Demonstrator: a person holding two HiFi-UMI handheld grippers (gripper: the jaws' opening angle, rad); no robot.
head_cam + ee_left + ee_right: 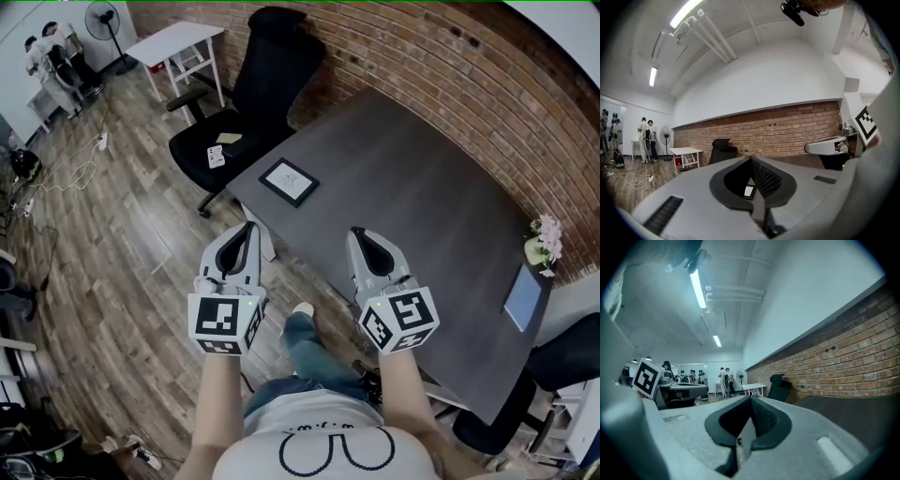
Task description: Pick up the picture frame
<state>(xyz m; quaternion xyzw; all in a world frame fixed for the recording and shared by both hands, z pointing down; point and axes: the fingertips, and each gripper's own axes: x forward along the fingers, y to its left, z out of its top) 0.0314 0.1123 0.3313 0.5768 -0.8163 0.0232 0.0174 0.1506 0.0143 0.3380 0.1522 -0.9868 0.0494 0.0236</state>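
Note:
A picture frame (289, 182) with a black border and white mat lies flat near the far left corner of the dark table (422, 187). My left gripper (248, 228) hangs over the floor just off the table's near edge, short of the frame, shut with nothing in it. My right gripper (361, 234) hovers over the table's near edge, also shut and empty. In the left gripper view, the frame (749, 191) peeks out below the closed tips (751, 161), and the right gripper (829, 146) shows at the right. In the right gripper view, the tips (750, 399) meet.
A black office chair (253, 84) holding small items stands past the table's far left corner. A white side table (178, 42) and a fan (103, 19) are farther off. A flower pot (542, 246) and a blue-grey pad (523, 297) sit at the table's right end. Cables (75, 173) trail on the wood floor.

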